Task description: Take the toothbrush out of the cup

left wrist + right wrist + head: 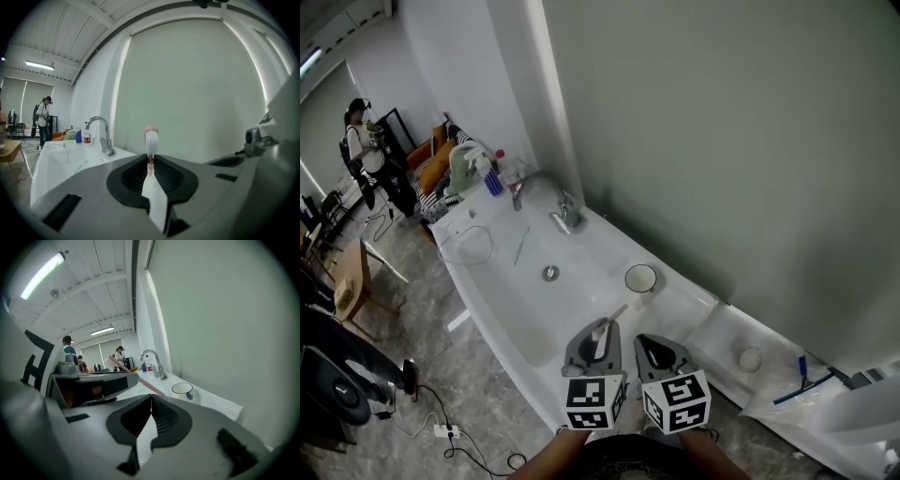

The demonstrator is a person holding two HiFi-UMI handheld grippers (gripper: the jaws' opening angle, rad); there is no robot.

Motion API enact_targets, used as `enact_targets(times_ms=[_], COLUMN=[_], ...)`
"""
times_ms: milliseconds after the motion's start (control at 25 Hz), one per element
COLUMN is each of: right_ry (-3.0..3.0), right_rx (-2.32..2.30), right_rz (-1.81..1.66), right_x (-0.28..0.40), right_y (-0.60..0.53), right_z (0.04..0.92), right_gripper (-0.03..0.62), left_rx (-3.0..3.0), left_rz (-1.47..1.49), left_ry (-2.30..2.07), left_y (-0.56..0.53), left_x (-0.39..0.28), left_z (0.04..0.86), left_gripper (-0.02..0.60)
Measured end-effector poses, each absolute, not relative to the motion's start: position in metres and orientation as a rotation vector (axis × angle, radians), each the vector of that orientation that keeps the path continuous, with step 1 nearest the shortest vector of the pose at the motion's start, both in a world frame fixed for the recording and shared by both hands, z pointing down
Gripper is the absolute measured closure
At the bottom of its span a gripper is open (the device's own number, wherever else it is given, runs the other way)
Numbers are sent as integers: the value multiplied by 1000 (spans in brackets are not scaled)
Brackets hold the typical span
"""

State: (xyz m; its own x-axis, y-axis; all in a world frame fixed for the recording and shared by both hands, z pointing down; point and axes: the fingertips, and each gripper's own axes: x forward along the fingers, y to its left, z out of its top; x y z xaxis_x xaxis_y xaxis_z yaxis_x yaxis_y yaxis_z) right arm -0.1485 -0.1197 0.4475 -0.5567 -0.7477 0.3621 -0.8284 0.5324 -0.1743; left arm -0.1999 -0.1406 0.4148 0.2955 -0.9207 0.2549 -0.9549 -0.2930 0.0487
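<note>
A pink toothbrush (605,328) with white bristles (151,139) stands pinched between the jaws of my left gripper (598,334), head up and tilted to the right. In the left gripper view the pads of that gripper (150,165) press on its thin neck. A white cup (640,277) with a dark rim stands empty on the sink counter, a short way beyond both grippers. My right gripper (644,343) hangs beside the left one, its jaws closed on nothing. In the right gripper view the right gripper (151,401) sees the toothbrush handle (140,378) slanting left of the cup (182,389).
A long white basin (572,309) runs along the grey wall, with a chrome tap (562,211), a drain (550,273) and bottles (492,178) at its far end. A loose cable (464,246) lies on the counter. A person (366,150) stands far left.
</note>
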Motion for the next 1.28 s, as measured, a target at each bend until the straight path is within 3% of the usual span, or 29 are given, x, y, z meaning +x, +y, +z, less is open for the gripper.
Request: enact_targets(times_ms=[1280], right_ry=[-2480], right_rx=[1419], right_rz=[423], right_x=[-181], right_y=[-1], right_z=[438], right_gripper=[583], left_rx=[2367], left_rz=[267], left_ry=[-1658], left_y=[-20], left_x=[-237], left_z=[427], left_gripper=[532])
